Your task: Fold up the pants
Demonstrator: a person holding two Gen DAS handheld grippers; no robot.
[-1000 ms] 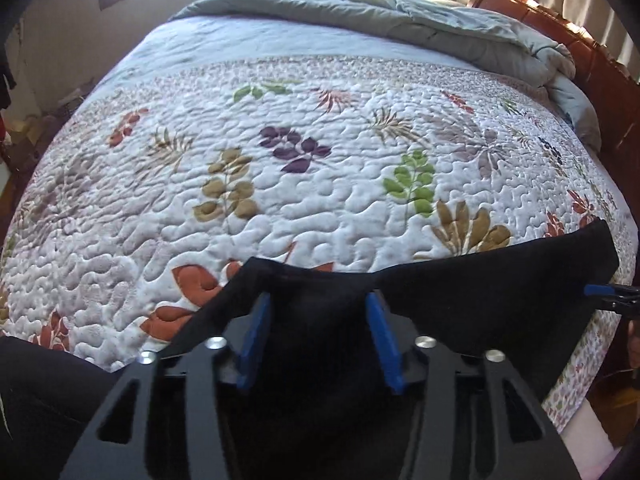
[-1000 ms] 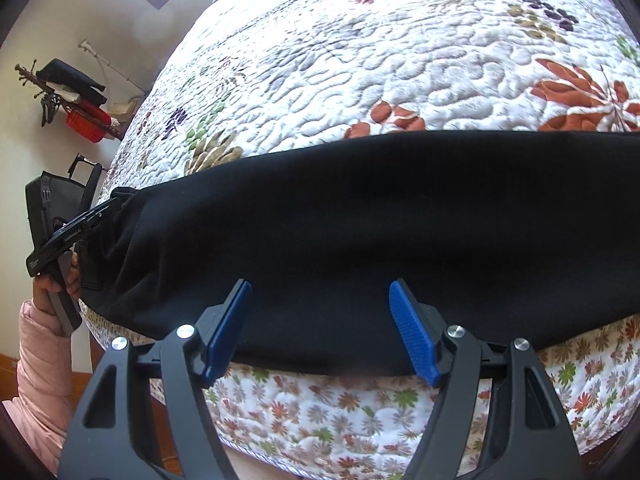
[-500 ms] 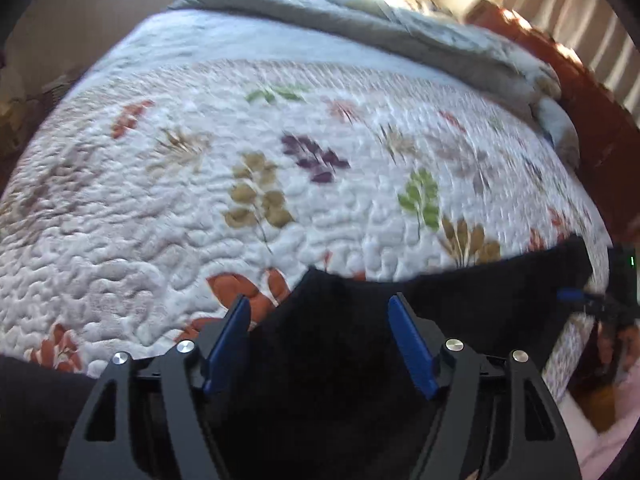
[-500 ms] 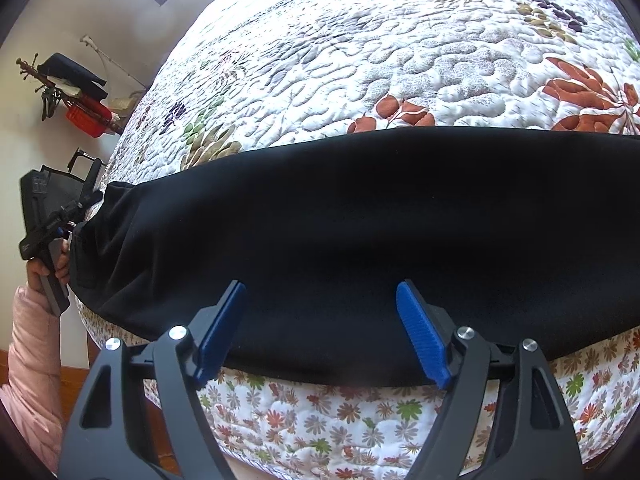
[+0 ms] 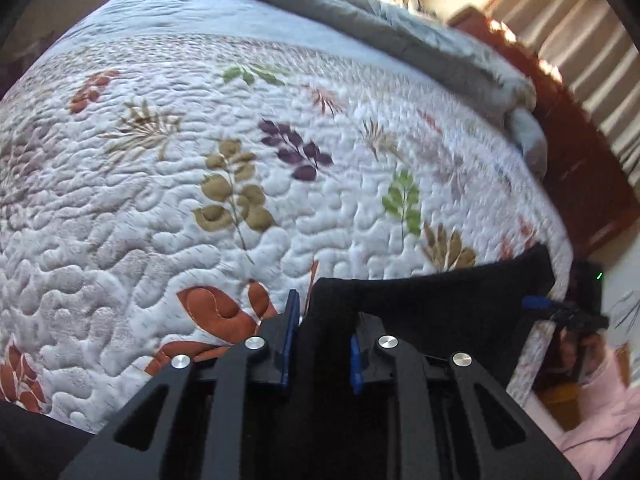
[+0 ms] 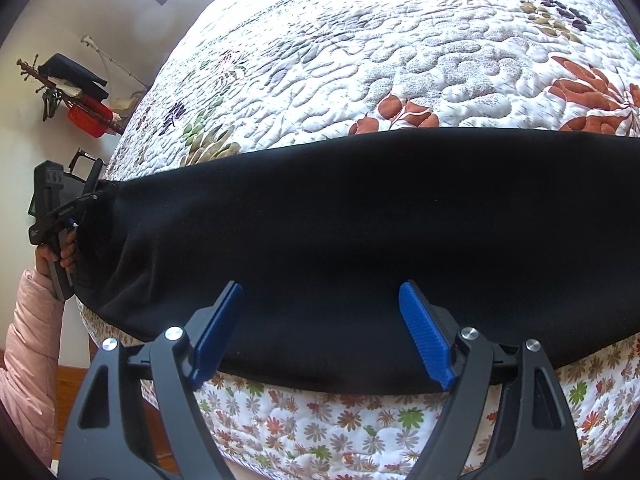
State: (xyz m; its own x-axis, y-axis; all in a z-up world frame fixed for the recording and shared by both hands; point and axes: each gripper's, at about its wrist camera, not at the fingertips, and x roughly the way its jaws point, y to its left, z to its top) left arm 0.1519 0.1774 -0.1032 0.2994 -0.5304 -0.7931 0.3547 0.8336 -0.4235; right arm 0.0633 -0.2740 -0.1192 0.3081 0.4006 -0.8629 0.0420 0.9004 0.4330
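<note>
Black pants lie stretched along the near edge of the quilted bed. In the left wrist view my left gripper sits at one end of the pants. Its jaws are closing, and a bunch of black cloth fills the narrow gap between the blue pads. The right wrist view shows that same gripper at the far left corner of the pants. My right gripper hovers open over the pants' near edge, pads well apart, none pressing the cloth. It also shows small in the left wrist view.
A flowered quilt covers the bed, with a grey duvet bunched at its far end by a wooden headboard. A pink sleeve is at the left. A red basket hangs on the wall.
The left gripper's jaws opened wider, then narrowed onto the pants' end as it shifted along the bed edge. The right gripper stayed put, with its jaws a little wider.
</note>
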